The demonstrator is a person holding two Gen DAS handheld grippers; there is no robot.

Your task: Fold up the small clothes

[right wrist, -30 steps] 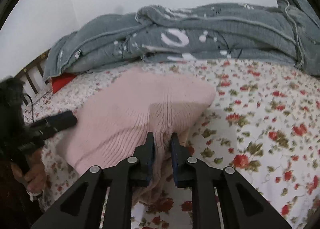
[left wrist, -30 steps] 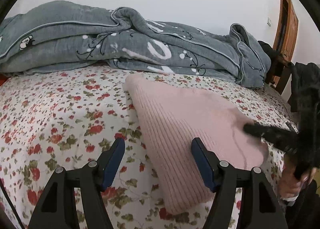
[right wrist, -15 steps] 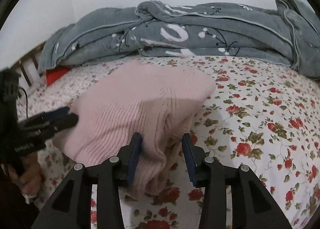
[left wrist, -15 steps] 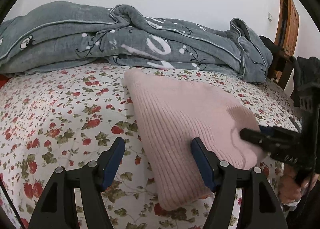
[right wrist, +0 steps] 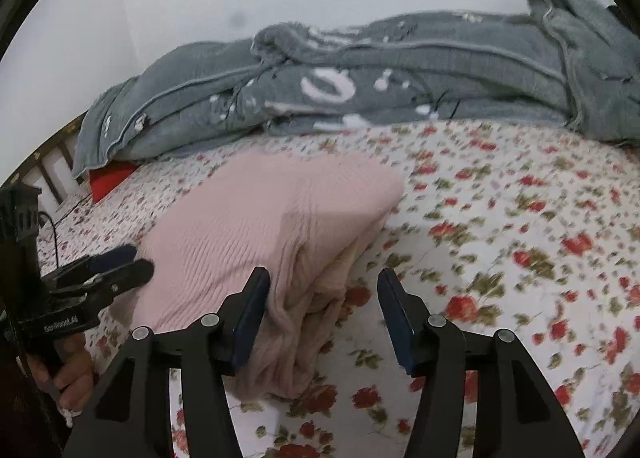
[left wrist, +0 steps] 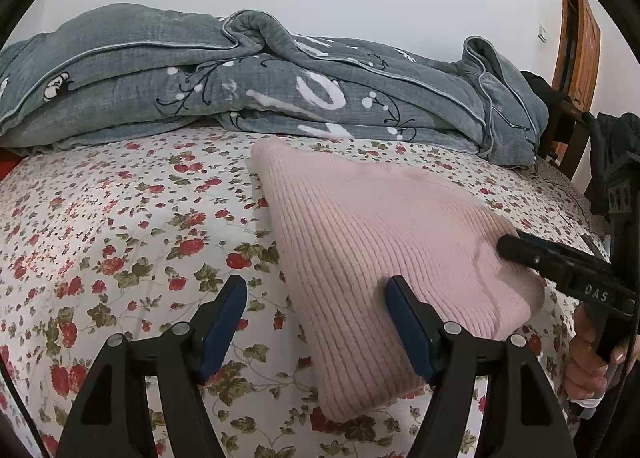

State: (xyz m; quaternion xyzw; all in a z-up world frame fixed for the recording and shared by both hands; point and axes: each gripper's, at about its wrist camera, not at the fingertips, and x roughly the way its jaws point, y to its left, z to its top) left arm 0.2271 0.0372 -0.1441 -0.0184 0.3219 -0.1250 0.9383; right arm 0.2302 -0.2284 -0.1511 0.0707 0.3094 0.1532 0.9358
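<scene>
A folded pink ribbed knit garment [left wrist: 384,250] lies on the flowered bedsheet [left wrist: 100,242]. It also shows in the right wrist view [right wrist: 272,225], with its stacked folded edges facing me. My left gripper [left wrist: 316,322] is open and empty; its right finger is over the garment's near left edge. My right gripper [right wrist: 324,318] is open and empty, its jaws straddling the garment's near corner without holding it. The right gripper also shows in the left wrist view [left wrist: 520,248] at the garment's right edge, and the left gripper in the right wrist view [right wrist: 124,264] at its left edge.
A rumpled grey quilt [left wrist: 248,81] lies along the far side of the bed against the white wall. A wooden door [left wrist: 580,41] and dark clothing [left wrist: 612,153] are at the right. A red item [right wrist: 110,179] and a slatted bed end [right wrist: 48,173] are at the left.
My right gripper was shut on the garment's near edge, then opened wide and let it go. The garment settled on the sheet. My left gripper stayed open and drew back slightly.
</scene>
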